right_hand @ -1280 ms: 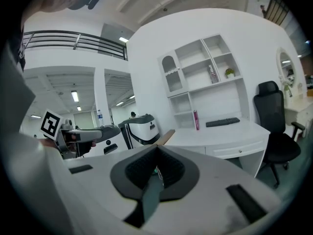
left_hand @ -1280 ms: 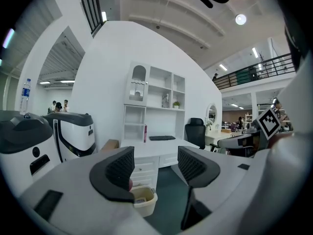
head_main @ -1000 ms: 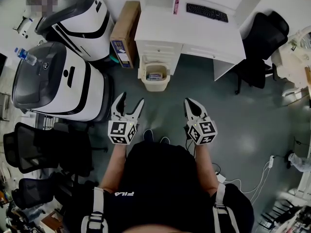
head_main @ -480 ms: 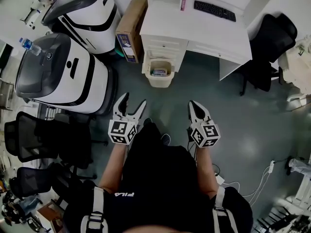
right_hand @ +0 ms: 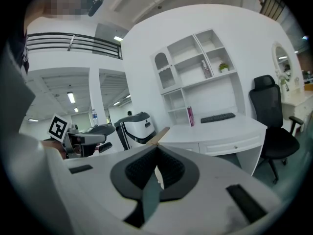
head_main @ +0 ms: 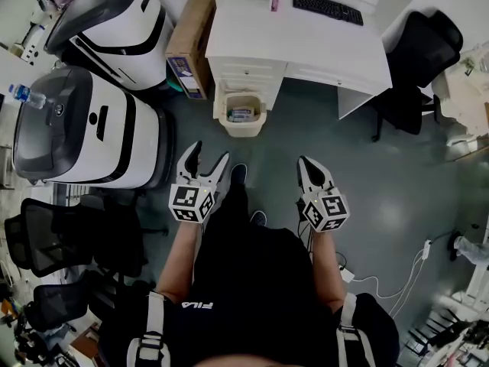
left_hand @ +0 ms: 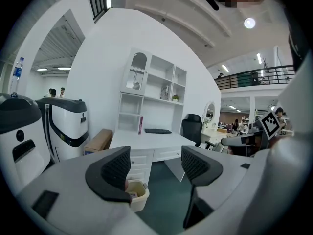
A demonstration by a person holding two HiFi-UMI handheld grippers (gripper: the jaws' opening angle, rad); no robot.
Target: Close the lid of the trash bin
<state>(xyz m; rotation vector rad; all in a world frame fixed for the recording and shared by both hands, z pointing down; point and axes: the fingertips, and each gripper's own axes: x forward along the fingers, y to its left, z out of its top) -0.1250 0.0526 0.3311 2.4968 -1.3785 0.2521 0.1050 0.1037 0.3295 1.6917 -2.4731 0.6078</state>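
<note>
A small beige trash bin (head_main: pixel 242 114) stands on the floor against the front of the white desk (head_main: pixel 306 48), its top open and some rubbish showing inside; I cannot make out its lid. My left gripper (head_main: pixel 208 153) is held open a good way short of the bin, nothing between its jaws. In the left gripper view the bin (left_hand: pixel 137 194) shows low between the spread jaws of that gripper (left_hand: pixel 155 166). My right gripper (head_main: pixel 305 162) hangs to the right of the bin, shut and empty. The right gripper (right_hand: pixel 156 168) shows its pads pressed together.
Two large white-and-black machines (head_main: pixel 84 125) (head_main: pixel 114 17) stand at the left, a water bottle (head_main: pixel 21 95) on one. A cardboard box (head_main: pixel 189 44) leans beside the desk. A keyboard (head_main: pixel 325 8) lies on the desk. Black chairs (head_main: pixel 416 60) (head_main: pixel 53 235) stand either side; cables (head_main: pixel 397 274) lie at the right.
The person has stepped, one foot now forward toward the bin, and the view has shifted a little. Both grippers keep their places and states.
</note>
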